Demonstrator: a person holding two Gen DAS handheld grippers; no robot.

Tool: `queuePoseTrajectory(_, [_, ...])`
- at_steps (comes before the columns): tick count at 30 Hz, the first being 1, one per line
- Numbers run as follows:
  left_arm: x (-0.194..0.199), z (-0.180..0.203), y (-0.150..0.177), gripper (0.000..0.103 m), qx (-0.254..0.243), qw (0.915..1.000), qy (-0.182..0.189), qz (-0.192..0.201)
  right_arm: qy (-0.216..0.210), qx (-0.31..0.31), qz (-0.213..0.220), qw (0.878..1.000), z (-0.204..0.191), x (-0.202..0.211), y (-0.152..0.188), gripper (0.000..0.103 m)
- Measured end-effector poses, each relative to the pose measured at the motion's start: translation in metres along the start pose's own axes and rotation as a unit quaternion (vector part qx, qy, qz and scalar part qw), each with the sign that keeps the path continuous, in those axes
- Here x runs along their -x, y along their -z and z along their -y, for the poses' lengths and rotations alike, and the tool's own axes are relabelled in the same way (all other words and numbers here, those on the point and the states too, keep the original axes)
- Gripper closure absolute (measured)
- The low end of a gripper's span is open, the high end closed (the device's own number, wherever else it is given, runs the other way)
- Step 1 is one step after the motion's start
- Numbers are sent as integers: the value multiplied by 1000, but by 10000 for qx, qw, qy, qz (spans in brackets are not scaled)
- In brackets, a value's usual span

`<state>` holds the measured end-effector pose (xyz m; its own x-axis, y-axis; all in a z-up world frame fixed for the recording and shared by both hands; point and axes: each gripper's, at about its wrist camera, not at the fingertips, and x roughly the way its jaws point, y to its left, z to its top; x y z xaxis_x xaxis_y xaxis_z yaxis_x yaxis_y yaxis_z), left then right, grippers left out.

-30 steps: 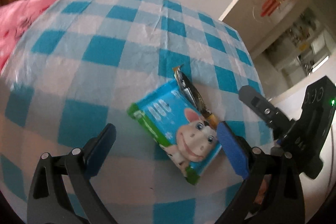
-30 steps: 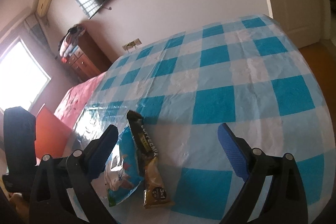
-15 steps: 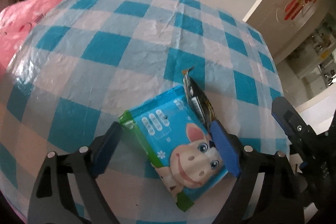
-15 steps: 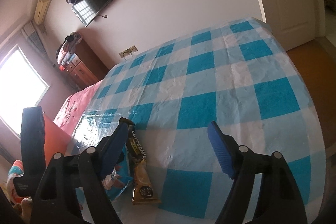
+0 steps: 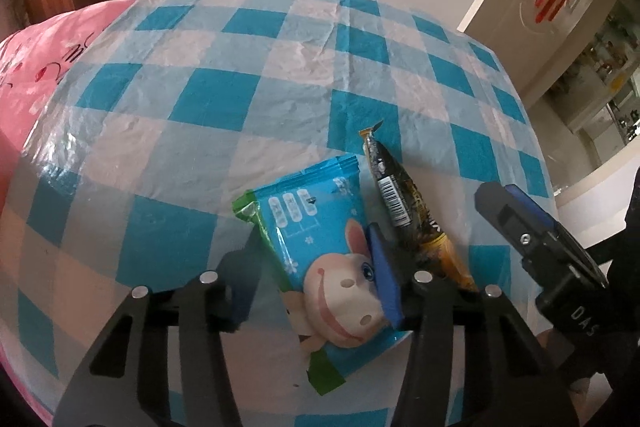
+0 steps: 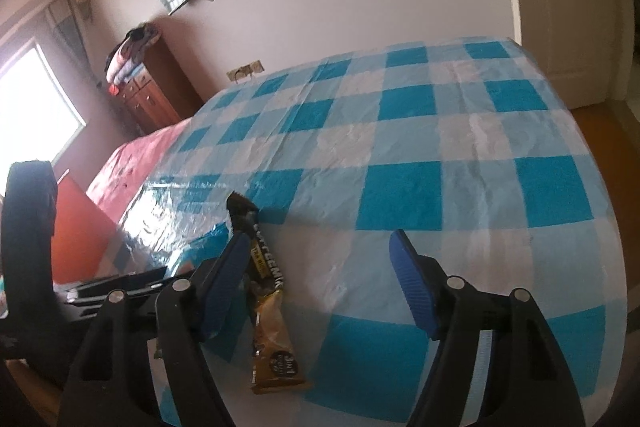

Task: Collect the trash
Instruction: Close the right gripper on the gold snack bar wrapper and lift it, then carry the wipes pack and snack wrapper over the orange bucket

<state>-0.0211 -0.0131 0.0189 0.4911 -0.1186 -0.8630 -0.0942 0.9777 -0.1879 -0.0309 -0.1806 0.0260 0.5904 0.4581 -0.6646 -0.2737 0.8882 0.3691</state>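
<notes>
Hand-held gripper [image 5: 316, 283] astride blue packet [image 5: 320, 259]

Two pieces of trash lie on the one table [image 5: 224, 95]. One blue snack packet [image 5: 320, 251] sits between the fingers of the left claw [image 5: 316, 283], whose jaws are closing. One dark coffee sachet [image 5: 404, 203] lies just right of that claw; in the right wrist view the same sachet [image 6: 268, 291] lies beside the left finger of the right claw [image 6: 320, 279], also closing. Claws: two.
</notes>
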Motion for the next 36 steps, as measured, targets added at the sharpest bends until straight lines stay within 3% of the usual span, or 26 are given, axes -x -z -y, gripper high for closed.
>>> queuePoseTrajectory(5, [5, -8, 1, 54, -75, 10000, -27, 34, -67, 327, -152, 9993, -18, -8, 4, 32])
queuePoseTrajectory(7, [6, -11, 1, 54, -138, 9999, -62, 60, 14, 535, -219, 9983, -27, -12, 7, 42])
queuePoseTrajectory(9, [7, -15, 1, 54, -167, 9998, -74, 69, 141, 751, -295, 9966, -35, -17, 9, 43])
queuePoseTrajectory(15, [12, -26, 3, 54, -285, 9995, -95, 102, 367, 1239, -432, 9907, -52, -27, 15, 44])
queuePoseTrajectory(19, [13, -32, 4, 54, -321, 9994, -57, 111, 476, 1532, -547, 9855, -62, -33, 18, 60])
queuePoseTrajectory(22, [14, -38, 5, 54, -307, 9995, 13, 122, 648, 1695, -610, 9815, -68, -37, 21, 67])
queuePoseTrajectory(30, [18, -53, 11, 54, -293, 9991, 245, 167, 690, 1597, -541, 9833, -65, -34, 19, 75])
queuePoseTrajectory(36, [20, -61, 16, 54, -309, 9984, 411, 215, 514, 1114, -341, 9919, -47, -25, 13, 78])
